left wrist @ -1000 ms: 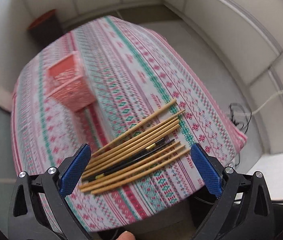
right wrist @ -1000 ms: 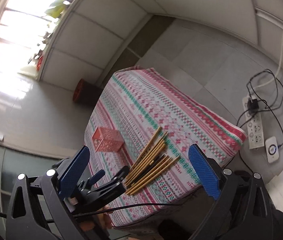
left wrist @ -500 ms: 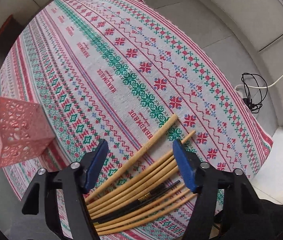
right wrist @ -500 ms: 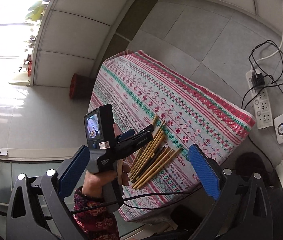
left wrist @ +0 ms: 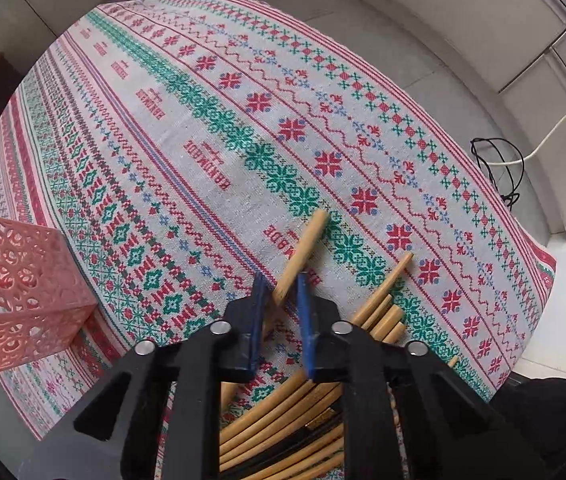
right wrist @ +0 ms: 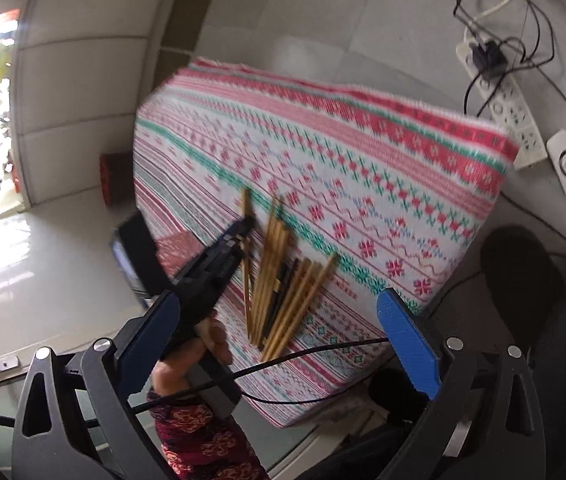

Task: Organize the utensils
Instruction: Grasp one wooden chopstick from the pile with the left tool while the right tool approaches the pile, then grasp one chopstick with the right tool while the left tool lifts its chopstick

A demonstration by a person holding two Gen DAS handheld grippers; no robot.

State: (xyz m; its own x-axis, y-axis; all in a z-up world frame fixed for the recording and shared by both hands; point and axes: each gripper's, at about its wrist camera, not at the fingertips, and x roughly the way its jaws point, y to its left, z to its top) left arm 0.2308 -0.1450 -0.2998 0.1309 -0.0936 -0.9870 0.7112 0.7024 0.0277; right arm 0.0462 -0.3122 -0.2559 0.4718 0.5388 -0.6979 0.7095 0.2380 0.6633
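Bamboo, pale and round, is what the left tongs (left wrist: 281, 300) have hold of: their blue pads are drawn almost together on one chopstick (left wrist: 303, 252), which runs up and away from the pads at a slant, its far end over the patterned tablecloth (left wrist: 203, 128). Whether that end is lifted off the cloth cannot be told. The other bamboo chopsticks (left wrist: 379, 304) lie in a loose fan just to the right of the tongs and beneath them, with a black pair (right wrist: 279, 296) among them, near the front edge of the desk (right wrist: 483, 148). A pink openwork basket (left wrist: 11, 292) stands on the cloth to the left, well apart from the sticks. The right tongs (right wrist: 279, 336) hang above the desk, spread wide and holding nothing.
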